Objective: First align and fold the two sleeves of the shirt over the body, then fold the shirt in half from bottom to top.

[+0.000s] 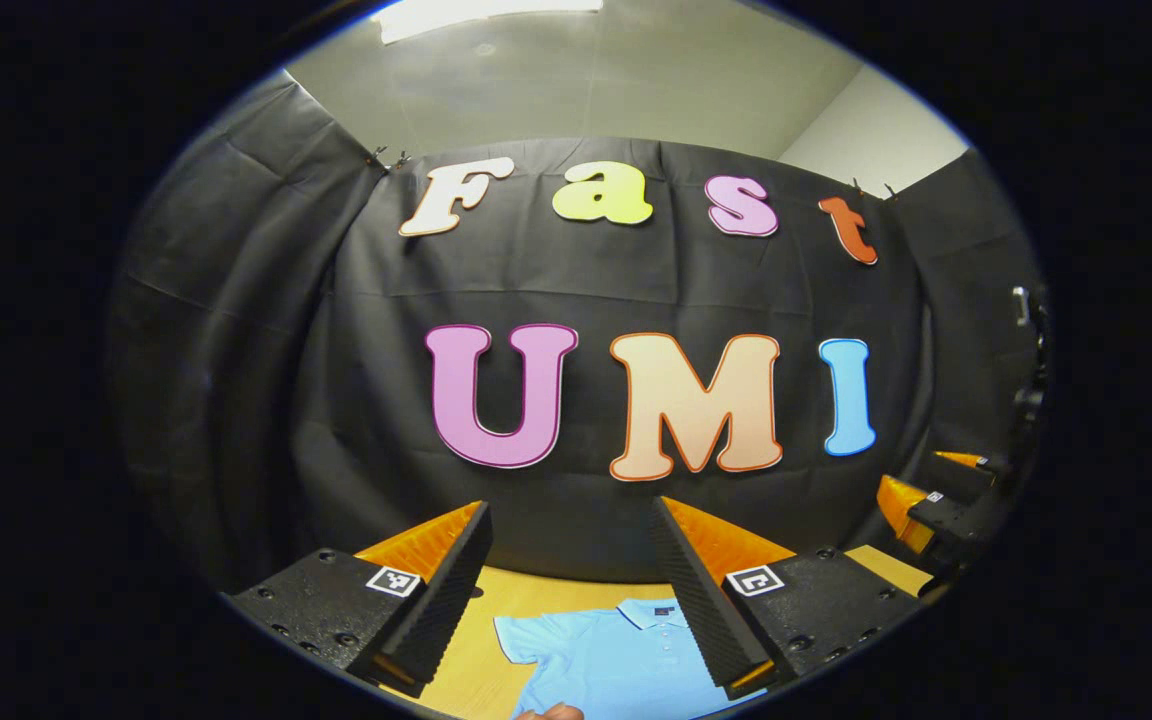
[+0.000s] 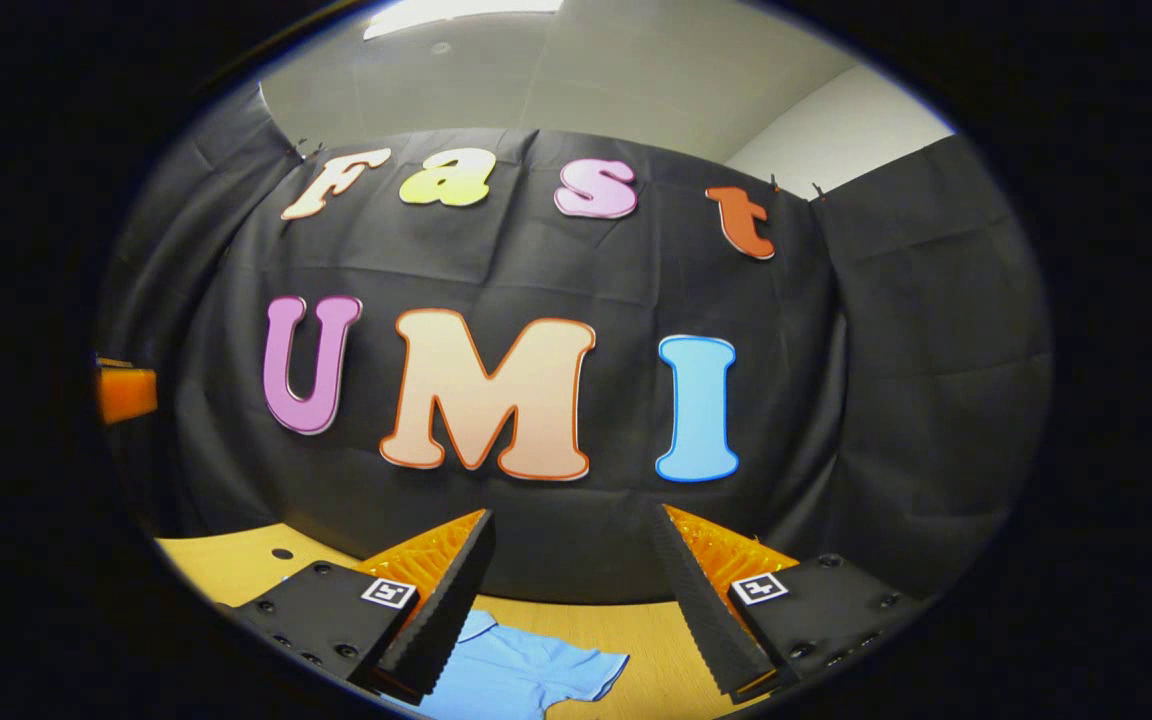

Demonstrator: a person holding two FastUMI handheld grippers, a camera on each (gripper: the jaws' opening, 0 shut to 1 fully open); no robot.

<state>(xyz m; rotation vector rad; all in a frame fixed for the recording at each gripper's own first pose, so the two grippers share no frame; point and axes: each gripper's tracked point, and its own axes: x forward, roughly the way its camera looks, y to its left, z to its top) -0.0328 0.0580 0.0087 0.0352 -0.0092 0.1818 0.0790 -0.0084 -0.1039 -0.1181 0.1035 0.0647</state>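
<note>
**Shirt flat, no fold begun**

While both tools hang above the desk's near edge, nothing has been gripped. Left tool (image 1: 571, 580): jaws spread wide, nothing between them, aimed at the booth wall with the desk (image 1: 496, 600) low in its view. Right tool (image 2: 571, 585): the same, jaws wide apart and empty.

Shirt (image 1: 616, 660), light blue polo: lies on the desk below and ahead of the left tool, collar (image 1: 648, 610) pointing toward the wall, button placket showing, so it is face up. One short sleeve (image 1: 521, 638) sticks out to the side, flat and unfolded. In the right gripper view the other sleeve (image 2: 576, 672) also lies spread out on the desk (image 2: 236, 565), clear of the body. The hem falls below the edge of both views; cannot tell how it lies.

A fingertip (image 1: 551, 712) shows at the bottom edge of the left gripper view, at the shirt's lower part. The right tool appears at the far right of the left gripper view (image 1: 941, 500), well apart from the shirt.

Progress, as judged: at the very start. Neither sleeve is folded over the body; the bottom-to-top fold is not done. All three folds remain. Likely first step: lower a tool to a sleeve edge and pinch it.
</note>
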